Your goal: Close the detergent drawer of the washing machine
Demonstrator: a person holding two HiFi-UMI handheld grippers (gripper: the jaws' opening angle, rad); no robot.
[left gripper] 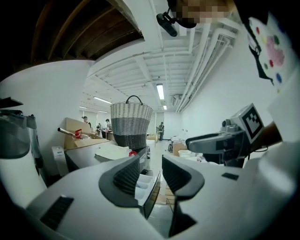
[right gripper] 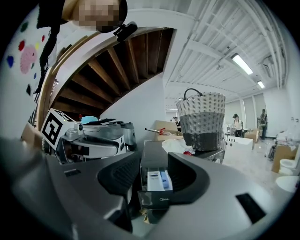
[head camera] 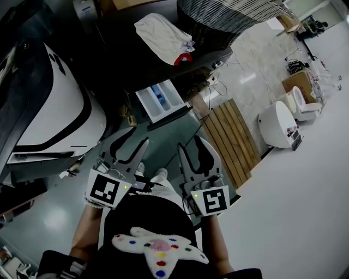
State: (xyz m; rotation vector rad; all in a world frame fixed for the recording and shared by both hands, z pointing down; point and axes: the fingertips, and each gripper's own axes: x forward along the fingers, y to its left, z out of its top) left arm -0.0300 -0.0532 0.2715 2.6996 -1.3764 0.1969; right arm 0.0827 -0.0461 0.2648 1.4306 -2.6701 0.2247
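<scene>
We hold both tools in front of us, side by side, and both point toward the washing machine (head camera: 207, 60), which stands on the far side of the grey floor (head camera: 163, 136). The left gripper (head camera: 139, 136) has its jaws apart, and nothing is pressed between them; in the left gripper view the same left gripper (left gripper: 150, 161) shows only open air between the two dark ribbed pads (left gripper: 127, 177). The right gripper (head camera: 191, 143) is also released, with its jaws spread wide and nothing gripped. The detergent drawer (head camera: 161, 101) is pulled out of the front of the dark machine and stands open toward us (we can see its white compartments and a blue part inside). It lies beyond the tips of both grippers, apart from them, and neither touches it. In the right gripper view the drawer (right gripper: 157, 180) appears in the gap between the open jaws, but farther away. On top of the machine there are a woven basket (head camera: 229, 13), a white cloth (head camera: 161, 30) and a small red thing (head camera: 182, 58). To the right of the machine, wooden slats (head camera: 232, 139) lie on the floor.
</scene>
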